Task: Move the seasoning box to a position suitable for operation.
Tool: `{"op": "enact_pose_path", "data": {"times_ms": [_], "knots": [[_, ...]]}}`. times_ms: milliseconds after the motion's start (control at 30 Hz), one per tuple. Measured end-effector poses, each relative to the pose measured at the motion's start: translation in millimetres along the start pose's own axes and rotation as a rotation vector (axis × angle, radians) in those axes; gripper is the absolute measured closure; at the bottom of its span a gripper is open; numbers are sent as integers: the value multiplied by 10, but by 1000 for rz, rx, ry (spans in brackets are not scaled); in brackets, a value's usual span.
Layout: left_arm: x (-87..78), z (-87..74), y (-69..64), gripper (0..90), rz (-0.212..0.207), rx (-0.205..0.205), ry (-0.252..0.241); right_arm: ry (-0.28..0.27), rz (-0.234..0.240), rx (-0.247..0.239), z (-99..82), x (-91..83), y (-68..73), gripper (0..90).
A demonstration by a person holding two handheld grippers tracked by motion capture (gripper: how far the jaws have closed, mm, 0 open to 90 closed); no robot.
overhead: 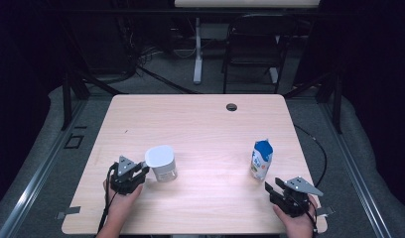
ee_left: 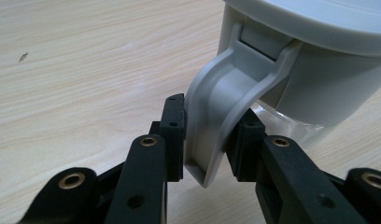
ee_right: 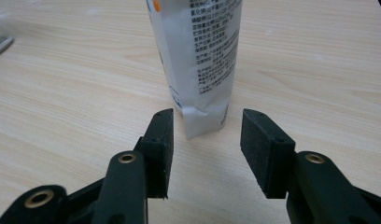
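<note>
The jug (overhead: 161,162) stands near the table's (overhead: 200,124) front-left edge, its handle (ee_left: 216,116) clamped by the left gripper (ee_left: 205,135) — a grip the high view hides. The pouch (overhead: 261,158) stands toward the right edge, ungrasped; the right gripper (ee_right: 206,140) gapes just short of it — pouring likely remains.

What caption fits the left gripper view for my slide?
Left gripper clamped on the grey handle of a lidded jug on a wooden table.

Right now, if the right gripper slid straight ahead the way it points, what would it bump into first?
Most likely the milk carton: it stands upright just beyond the right gripper, in line with the gap between its open fingers, not yet touched.
</note>
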State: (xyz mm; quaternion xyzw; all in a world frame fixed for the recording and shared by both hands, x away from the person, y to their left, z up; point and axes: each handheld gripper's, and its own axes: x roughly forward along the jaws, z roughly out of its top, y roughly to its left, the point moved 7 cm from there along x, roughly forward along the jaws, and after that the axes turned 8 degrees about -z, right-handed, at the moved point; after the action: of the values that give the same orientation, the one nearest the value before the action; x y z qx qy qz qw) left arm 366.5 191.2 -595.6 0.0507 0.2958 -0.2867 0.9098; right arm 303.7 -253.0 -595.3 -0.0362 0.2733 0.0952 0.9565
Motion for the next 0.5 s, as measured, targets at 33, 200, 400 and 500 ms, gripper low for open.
{"op": "enact_pose_path", "data": {"times_ms": [33,200,400,500], "knots": [[-1,1,-12,711,-2,2,0,1,3,-2,-1,0,6,543],[7,3,-95,713,-21,19,3,3,6,-4,2,1,23,524],[14,7,-185,713,-37,38,9,15,34,-8,-6,4,57,491],[20,8,-258,713,-52,55,13,19,43,-10,-7,3,83,469]]}}
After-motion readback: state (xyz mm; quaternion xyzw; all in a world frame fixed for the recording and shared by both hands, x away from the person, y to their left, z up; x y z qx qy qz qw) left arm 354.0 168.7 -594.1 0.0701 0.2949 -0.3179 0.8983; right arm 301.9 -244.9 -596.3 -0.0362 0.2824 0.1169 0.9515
